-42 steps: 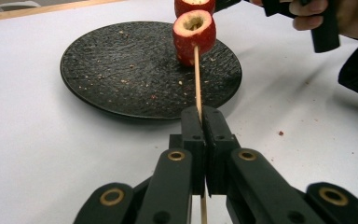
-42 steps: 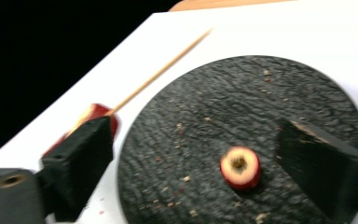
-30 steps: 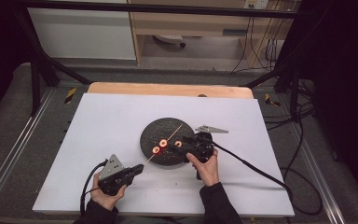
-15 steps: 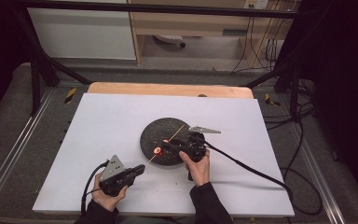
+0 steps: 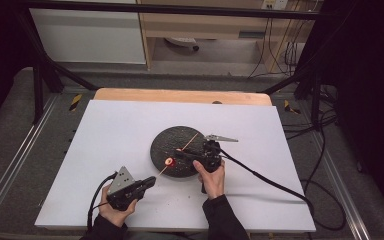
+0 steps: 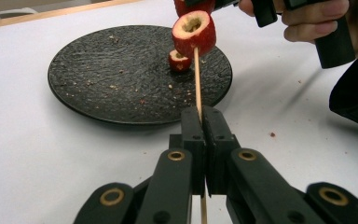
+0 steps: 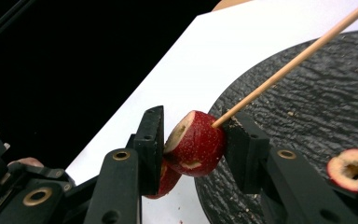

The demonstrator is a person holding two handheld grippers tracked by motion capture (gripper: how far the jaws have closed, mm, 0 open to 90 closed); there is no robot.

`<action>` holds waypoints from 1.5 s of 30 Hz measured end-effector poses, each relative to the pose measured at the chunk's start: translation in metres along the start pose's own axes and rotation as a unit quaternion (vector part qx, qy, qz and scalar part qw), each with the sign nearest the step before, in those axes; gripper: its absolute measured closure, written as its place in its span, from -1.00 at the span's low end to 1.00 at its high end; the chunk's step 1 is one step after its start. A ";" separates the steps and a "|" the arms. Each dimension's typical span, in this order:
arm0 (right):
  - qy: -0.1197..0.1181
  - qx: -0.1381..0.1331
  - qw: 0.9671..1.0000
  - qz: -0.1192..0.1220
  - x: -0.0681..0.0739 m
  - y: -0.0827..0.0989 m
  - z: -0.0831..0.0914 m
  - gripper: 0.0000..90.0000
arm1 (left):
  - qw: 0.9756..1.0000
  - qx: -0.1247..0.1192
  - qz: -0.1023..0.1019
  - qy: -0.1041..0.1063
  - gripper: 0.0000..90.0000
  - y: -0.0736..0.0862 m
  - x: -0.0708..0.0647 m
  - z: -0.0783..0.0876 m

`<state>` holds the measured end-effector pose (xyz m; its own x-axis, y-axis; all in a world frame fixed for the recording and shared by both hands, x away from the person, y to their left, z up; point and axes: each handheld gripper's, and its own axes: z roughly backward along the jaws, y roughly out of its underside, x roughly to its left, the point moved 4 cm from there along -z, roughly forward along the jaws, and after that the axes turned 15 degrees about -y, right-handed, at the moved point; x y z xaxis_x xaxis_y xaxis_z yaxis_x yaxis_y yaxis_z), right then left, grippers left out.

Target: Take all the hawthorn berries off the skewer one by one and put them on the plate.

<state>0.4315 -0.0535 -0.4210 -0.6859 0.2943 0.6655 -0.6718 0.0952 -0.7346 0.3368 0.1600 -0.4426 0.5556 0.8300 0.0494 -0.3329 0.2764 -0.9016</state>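
Black tools [image 5: 180, 153], brass screws, dark sleeves [image 5: 225, 220]

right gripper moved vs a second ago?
Yes. In the high view the right gripper has shifted left over the plate, and its jaws have just been closing on a red fruit on the skewer.

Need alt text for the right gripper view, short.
The right hand-held gripper is shut on a cored red fruit piece threaded on a wooden skewer, which runs up to the right. A black textured plate lies behind on the white table; another cored piece shows at the right edge.
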 end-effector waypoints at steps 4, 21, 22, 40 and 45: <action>0.002 -0.002 1.000 0.002 0.001 -0.004 0.003 0.37 | 1.000 -0.002 0.000 0.000 0.96 -0.001 0.000 0.001; 0.013 -0.018 1.000 0.012 -0.002 -0.027 0.014 0.39 | 1.000 -0.015 0.001 -0.001 0.96 -0.004 -0.001 0.004; 0.012 -0.020 1.000 0.011 -0.002 -0.027 0.014 0.39 | 1.000 -0.016 0.002 -0.002 0.96 -0.004 -0.001 0.004; -0.007 -0.030 0.999 -0.018 -0.005 -0.019 0.007 0.40 | 1.000 -0.022 -0.001 -0.017 0.96 -0.004 -0.001 0.006; -0.005 -0.039 0.999 -0.014 -0.005 -0.024 0.009 0.42 | 0.999 -0.031 0.000 -0.017 0.96 -0.005 -0.002 0.007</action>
<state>0.4481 -0.0657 -0.4057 -0.6699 0.2813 0.6871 -0.6676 0.1768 -0.7232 0.3319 0.1603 -0.4348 0.5296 0.8459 0.0629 -0.2848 0.2472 -0.9262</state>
